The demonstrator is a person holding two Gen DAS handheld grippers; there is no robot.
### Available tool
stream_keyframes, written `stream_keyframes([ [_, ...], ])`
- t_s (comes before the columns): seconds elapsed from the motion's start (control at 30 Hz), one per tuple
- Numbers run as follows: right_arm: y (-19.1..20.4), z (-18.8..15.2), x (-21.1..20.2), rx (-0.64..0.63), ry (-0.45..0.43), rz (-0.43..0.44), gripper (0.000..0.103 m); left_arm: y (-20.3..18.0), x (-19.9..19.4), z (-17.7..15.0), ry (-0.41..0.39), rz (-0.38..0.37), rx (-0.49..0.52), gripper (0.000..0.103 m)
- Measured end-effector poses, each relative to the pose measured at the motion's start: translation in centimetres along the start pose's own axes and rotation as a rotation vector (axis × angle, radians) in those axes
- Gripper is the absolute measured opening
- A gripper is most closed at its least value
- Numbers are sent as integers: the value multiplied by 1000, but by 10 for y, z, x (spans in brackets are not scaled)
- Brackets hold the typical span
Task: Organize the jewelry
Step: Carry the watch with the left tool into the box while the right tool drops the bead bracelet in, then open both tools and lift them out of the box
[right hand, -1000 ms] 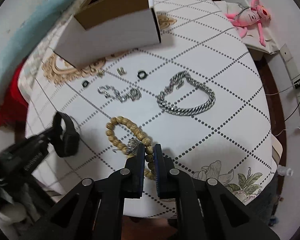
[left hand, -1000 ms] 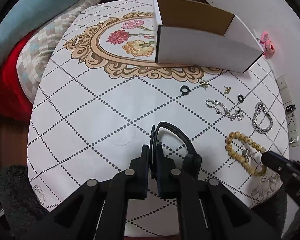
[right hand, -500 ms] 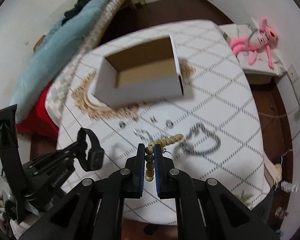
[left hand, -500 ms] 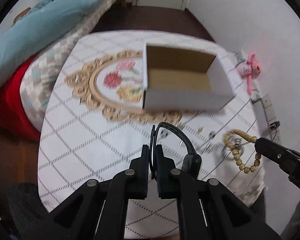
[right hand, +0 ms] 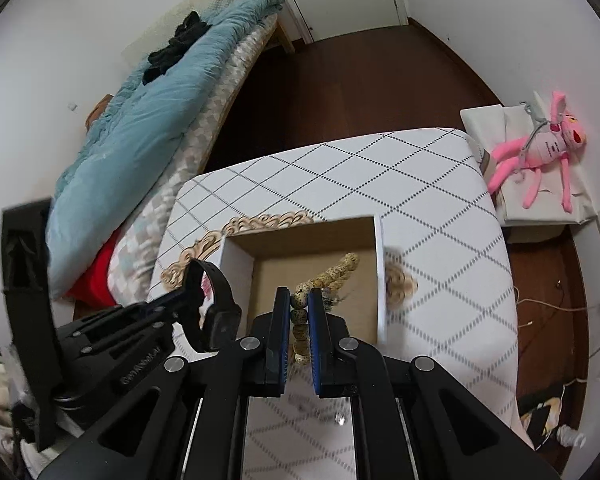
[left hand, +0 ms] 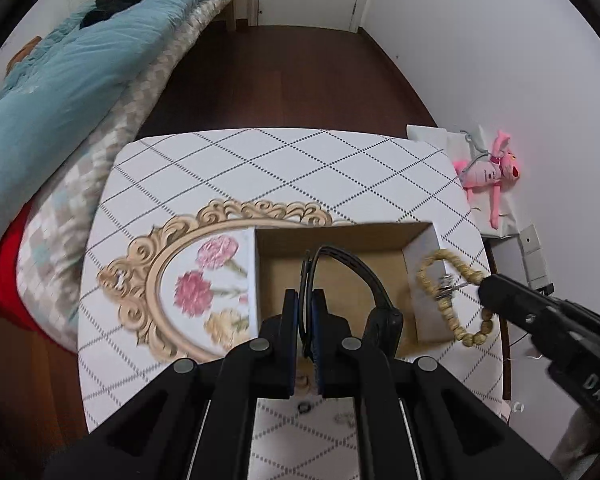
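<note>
Left gripper [left hand: 305, 300] clamped tight on the strap of a black watch [left hand: 354, 276]; the strap arcs up and over to the right of its fingers, and the watch body hangs just right of the tips. The watch is lifted off the table and sits over the open box [left hand: 416, 296], which lies straight ahead of and below the tips.

Right gripper [right hand: 299, 300] closed on a wooden bead bracelet [right hand: 332, 276]. One bead is pinched between its fingers, the rest of the loop trails forward and to the right over the box floor, and a few beads hang back between the fingers. In the left view the bracelet dangles as an open loop from the right gripper's tip, over the box's right wall.

The box is white outside, brown cardboard inside, with its top open. It stands on a table [right hand: 440, 216] covered in a white cloth with a dotted diamond pattern and a gold floral frame print to the left of the box. Small jewelry pieces below both grippers are blurred; can't tell which.

Farther out: dark wood floor, a bed with a blue blanket [right hand: 140, 120] far left, a pink plush toy [right hand: 540, 152] far right.
</note>
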State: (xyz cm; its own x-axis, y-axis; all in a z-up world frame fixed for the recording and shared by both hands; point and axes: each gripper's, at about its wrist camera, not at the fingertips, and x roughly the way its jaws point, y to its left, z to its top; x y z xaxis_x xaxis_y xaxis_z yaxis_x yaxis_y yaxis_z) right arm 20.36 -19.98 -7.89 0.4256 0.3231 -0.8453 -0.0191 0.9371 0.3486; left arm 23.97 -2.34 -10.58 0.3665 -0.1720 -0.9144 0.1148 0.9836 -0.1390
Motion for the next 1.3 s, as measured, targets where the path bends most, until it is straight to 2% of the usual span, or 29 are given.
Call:
stream_keyframes([
  [0.23, -6, 27, 43, -10, 51, 18, 9, 6, 28, 28, 97, -21, -54, 14],
  [0.27, -6, 30, 52, -15, 83, 24, 10, 7, 28, 30, 97, -12, -58, 19],
  [0.33, -7, 32, 68, -13, 140, 14, 11, 9, 25, 32, 85, 16, -61, 43],
  [0.37, -8, 31, 73, -14, 157, 2, 16, 10, 22, 32, 69, 23, -64, 65],
  [0.4, -8, 29, 73, -18, 157, -11, 34, 11, 19, 31, 52, 35, -65, 79],
  [0.47, -8, 26, 70, -41, 133, -66, 56, 16, 13, 28, 17, 71, -65, 84],
  [0.53, -9, 23, 64, -48, 105, -115, 59, 21, 13, 22, 2, 104, -64, 84],
  [0.57, -10, 21, 64, -61, 98, -161, 62, 24, 13, 20, -3, 117, -62, 90],
  [0.6, -11, 19, 63, -73, 85, -212, 72, 26, 15, 16, -11, 136, -63, 102],
  [0.63, -11, 16, 64, -91, 79, -259, 78, 28, 16, 12, -18, 145, -65, 103],
  [0.67, -11, 13, 66, -104, 81, -298, 90, 30, 19, 7, -20, 155, -66, 103],
  [0.7, -12, 10, 67, -111, 80, -329, 95, 31, 22, 4, -17, 167, -65, 103],
  [0.8, -16, 4, 72, -139, 85, -393, 98, 33, 31, -6, -7, 183, -62, 103],
  [1.03, -17, -9, 84, -155, 96, -414, 101, 31, 35, -23, 0, 197, -62, 103],
  [1.3, -17, -21, 68, -135, 63, -427, 101, 18, 12, -38, -57, 206, -41, 103],
])
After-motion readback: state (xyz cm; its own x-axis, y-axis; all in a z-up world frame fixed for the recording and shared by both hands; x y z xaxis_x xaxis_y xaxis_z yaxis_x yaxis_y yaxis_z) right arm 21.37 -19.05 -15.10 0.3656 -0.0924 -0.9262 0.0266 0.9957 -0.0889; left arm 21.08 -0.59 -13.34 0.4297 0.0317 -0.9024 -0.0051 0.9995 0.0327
